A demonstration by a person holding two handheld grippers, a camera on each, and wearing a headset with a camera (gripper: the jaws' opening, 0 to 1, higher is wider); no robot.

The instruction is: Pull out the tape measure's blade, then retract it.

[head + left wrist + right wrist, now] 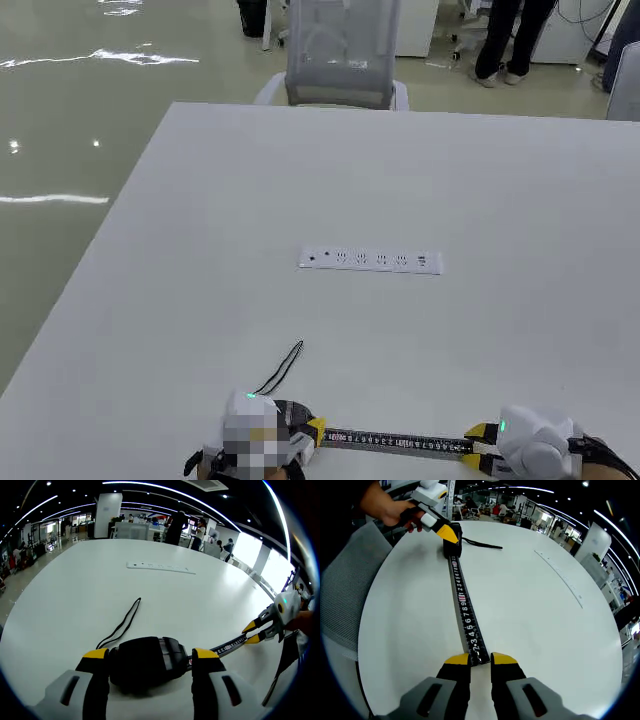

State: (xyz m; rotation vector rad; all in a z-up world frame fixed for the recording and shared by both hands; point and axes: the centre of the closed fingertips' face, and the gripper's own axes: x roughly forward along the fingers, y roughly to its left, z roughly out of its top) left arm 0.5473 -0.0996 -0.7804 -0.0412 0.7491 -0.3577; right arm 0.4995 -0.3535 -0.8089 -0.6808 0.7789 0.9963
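Left gripper view: clamping the black tape measure [145,664] by its case in the left gripper [150,654], resting it on the white table [75,590], its cord loop [122,625] lying ahead. Right gripper view: pinching the end of the blade [465,611] in the right gripper [480,658], holding it drawn out flat along the table's near edge, well apart from the power strip [370,260].
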